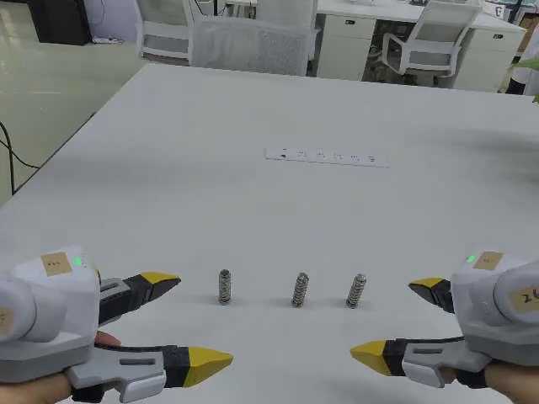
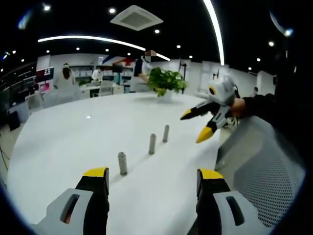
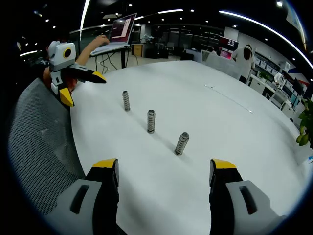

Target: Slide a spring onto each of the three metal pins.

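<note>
Springs (image 1: 301, 289): 3, upright on table (image 1: 253, 126).

In the head view the bottom corners cut off the bodies of the left hand-held gripper (image 1: 203, 318) and the right hand-held gripper (image 1: 383, 317). The springs (image 1: 301, 289) wrap their cores, so no pin can be made out. The left gripper view blurs their coils.

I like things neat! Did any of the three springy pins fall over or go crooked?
None fell over. The left spring, middle spring and right spring all stand in a row on the table. The right spring looks slightly tilted, but that may be the camera angle.
</note>
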`<act>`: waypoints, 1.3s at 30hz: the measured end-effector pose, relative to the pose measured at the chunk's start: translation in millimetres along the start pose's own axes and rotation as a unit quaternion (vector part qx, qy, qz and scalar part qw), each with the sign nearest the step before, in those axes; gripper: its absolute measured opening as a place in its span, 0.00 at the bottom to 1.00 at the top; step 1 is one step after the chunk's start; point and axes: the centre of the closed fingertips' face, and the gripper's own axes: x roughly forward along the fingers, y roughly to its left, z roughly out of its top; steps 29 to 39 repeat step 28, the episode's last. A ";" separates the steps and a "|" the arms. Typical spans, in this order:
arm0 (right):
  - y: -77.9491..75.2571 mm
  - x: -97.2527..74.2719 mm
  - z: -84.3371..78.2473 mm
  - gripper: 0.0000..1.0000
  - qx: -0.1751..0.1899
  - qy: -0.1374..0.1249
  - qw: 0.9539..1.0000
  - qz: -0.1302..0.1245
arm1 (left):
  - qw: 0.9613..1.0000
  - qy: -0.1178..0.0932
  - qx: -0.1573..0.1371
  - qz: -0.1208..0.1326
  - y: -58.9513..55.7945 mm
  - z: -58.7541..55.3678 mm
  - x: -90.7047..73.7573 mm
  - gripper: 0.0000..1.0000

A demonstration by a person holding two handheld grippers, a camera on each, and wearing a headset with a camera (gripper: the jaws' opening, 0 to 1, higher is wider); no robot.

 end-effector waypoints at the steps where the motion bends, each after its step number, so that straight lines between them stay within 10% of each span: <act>1: -0.4 -0.1 0.2 0.75 0.001 -0.001 1.000 0.000 | 1.000 0.000 0.000 0.000 0.2 -0.1 0.0 0.69; 39: -0.2 1.6 -5.6 0.75 -0.005 0.013 1.000 -0.002 | 1.000 -0.002 -0.003 0.000 -0.3 0.3 -0.3 0.69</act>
